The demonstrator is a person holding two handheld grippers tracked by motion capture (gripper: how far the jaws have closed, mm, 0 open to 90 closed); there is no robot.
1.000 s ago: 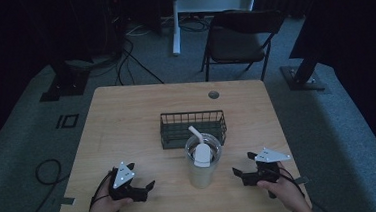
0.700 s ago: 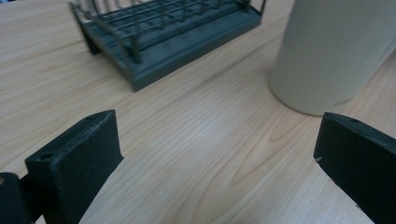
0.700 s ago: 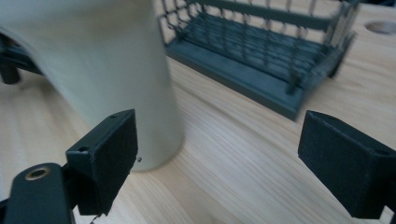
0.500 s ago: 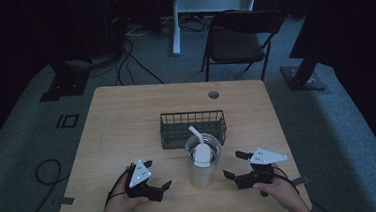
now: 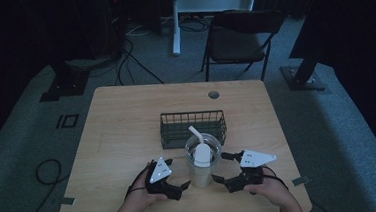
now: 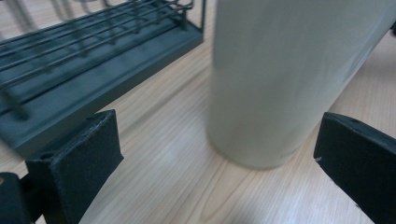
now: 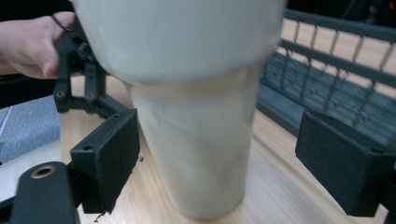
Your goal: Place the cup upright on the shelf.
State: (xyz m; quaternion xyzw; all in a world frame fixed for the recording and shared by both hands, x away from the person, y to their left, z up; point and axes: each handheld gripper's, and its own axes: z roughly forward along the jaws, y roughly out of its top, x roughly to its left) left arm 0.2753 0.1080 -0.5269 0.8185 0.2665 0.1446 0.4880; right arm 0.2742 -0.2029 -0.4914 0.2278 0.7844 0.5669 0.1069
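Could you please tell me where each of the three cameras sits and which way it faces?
High view: above the person's side, facing forward and down on the wooden table; both hands and grippers show.
Left gripper view: on the left gripper, facing the tall clear plastic cup and dark wire basket; open jaws show.
Right gripper view: on the right gripper, facing the cup; open jaws show.
Shared: cup, basket.

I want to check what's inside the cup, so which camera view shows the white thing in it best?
The high view: it looks down into the cup and shows the white item inside. The left gripper view shows just the cup's lower wall and base; the right gripper view shows its side from low down, nothing of the contents.
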